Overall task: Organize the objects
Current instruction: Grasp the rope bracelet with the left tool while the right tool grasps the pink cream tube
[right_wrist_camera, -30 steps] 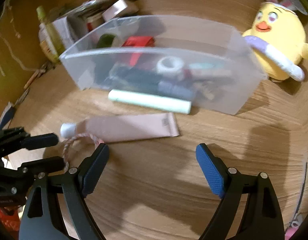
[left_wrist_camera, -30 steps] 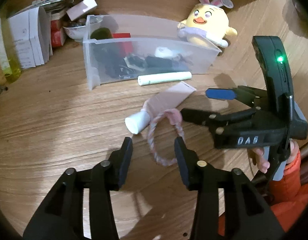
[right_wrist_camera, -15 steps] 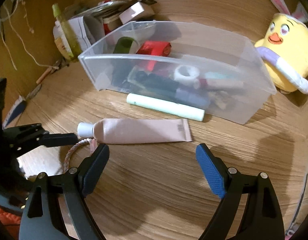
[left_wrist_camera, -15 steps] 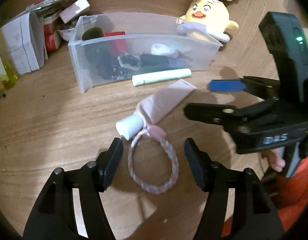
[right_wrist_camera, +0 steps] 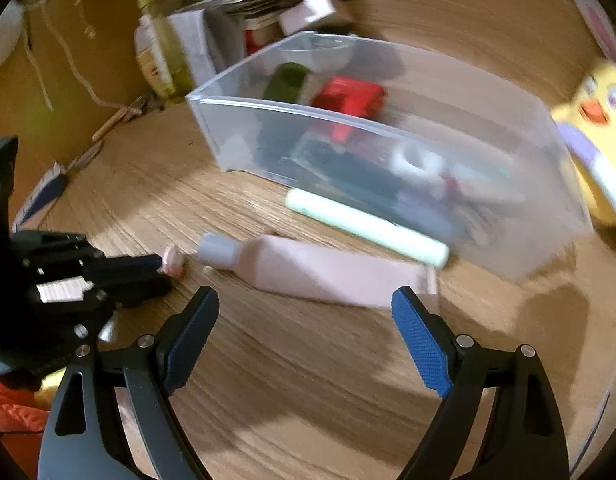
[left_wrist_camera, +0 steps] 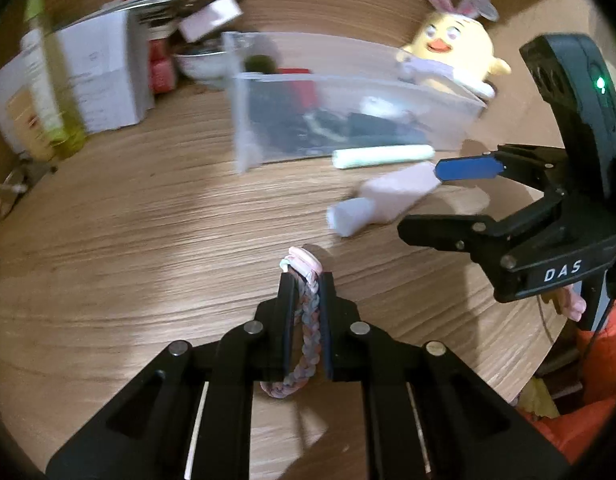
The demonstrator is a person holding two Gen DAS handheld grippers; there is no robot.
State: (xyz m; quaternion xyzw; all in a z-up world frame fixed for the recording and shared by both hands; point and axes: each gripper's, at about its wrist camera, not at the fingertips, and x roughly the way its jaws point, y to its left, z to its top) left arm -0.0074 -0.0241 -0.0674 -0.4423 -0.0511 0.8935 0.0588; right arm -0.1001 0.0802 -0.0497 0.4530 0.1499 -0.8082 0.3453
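Note:
My left gripper is shut on a braided pink hair tie, squeezed flat between the fingers just above the wooden table; its pink end pokes out in the right wrist view. A pink tube with a white cap lies on the table in front of a clear plastic bin holding several small items. A pale green stick lies along the bin's front wall. My right gripper is open and empty, hovering by the tube.
A yellow plush chick with rabbit ears sits right of the bin. White boxes, a green bottle and clutter stand at the back left. The table's rounded edge runs near right.
My left gripper has closed on the hair tie, which lay open as a loop between its fingers, and shifted left. The right gripper stays open and has moved closer to the tube.

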